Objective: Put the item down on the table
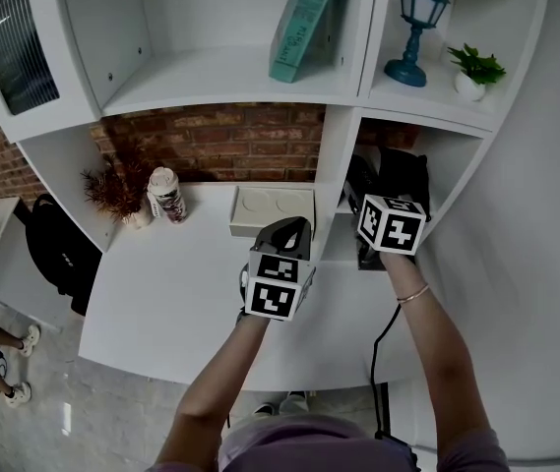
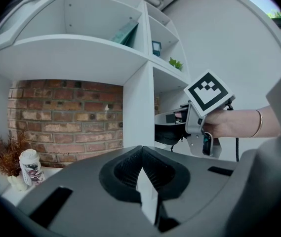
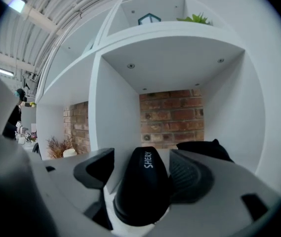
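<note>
- far to the left of the white shelf divider [image 1: 334, 180], a dried plant [image 1: 112, 193] stands on the counter [image 1: 181, 293] against the brick wall. a lidded patterned cup [image 1: 165, 195] sits just beside it, on the side nearer the divider.
- just left of the divider, a flat white tray [image 1: 272, 210] lies on the counter at the wall.
- on the shelf above the tray, up and left of the divider, a teal book [image 1: 304, 18] leans at a tilt.
- in front of the tray, also left of the divider, the left hand-held gripper [image 2: 141, 154] is held over the counter. its jaws are pressed together with nothing between them.
- right of the divider, the right hand-held gripper [image 3: 145, 168] reaches into the low cubby. its jaws are clamped on a black item [image 3: 142, 196] with white lettering (it reads "shery"), and the ribbed right pad lies against the item's side.
- the black item is therefore inside the cubby right of the divider, not on the counter. i cannot tell whether it rests on the cubby floor.
- deeper in the same cubby, a second black thing [image 3: 204, 148] lies against the brick back wall.
- on the shelf above and right of the divider stands a blue lantern lamp [image 1: 415, 29]. a small potted plant [image 1: 474, 70] sits farther right again.
</note>
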`<state>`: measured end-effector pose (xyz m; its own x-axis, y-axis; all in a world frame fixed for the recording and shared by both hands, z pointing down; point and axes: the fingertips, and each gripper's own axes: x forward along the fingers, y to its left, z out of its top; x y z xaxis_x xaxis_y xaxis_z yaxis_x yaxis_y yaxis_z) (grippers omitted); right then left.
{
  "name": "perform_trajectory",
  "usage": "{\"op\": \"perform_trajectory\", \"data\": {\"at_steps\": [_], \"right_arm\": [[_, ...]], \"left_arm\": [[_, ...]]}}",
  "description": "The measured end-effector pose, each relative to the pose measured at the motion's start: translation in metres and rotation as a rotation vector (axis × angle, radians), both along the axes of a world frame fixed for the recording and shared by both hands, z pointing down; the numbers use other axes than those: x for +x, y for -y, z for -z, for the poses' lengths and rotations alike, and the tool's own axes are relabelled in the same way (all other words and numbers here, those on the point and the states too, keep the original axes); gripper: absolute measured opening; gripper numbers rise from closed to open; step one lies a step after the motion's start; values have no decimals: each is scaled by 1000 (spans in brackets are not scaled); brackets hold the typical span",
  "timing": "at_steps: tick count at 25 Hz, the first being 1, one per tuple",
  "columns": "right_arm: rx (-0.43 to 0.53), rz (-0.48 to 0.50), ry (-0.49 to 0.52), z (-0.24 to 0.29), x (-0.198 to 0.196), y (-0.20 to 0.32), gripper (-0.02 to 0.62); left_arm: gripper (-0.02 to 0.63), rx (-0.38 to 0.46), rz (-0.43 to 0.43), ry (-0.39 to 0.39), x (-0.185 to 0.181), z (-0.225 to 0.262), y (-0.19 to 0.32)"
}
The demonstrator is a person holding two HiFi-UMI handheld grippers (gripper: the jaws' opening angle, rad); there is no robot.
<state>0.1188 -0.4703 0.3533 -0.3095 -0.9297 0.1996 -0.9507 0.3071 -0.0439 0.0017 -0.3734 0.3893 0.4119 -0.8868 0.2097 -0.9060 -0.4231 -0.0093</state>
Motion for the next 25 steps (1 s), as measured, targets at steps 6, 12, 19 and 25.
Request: {"op": "perform_trajectory", "data": {"at_steps": [6, 12, 19, 25], "right_arm": [[58, 23, -9, 11, 0, -25, 344], [107, 18, 25, 21, 5, -53, 290], [158, 21, 61, 30, 5, -93, 253], [152, 25, 85, 25, 7, -120, 219]], "left_arm": [[0, 6, -6, 1, 1, 0, -2], [0, 9, -5, 2, -2, -2, -4], [0, 23, -10, -14, -3, 0, -8], [0, 39, -14, -44, -5, 4, -17]]}}
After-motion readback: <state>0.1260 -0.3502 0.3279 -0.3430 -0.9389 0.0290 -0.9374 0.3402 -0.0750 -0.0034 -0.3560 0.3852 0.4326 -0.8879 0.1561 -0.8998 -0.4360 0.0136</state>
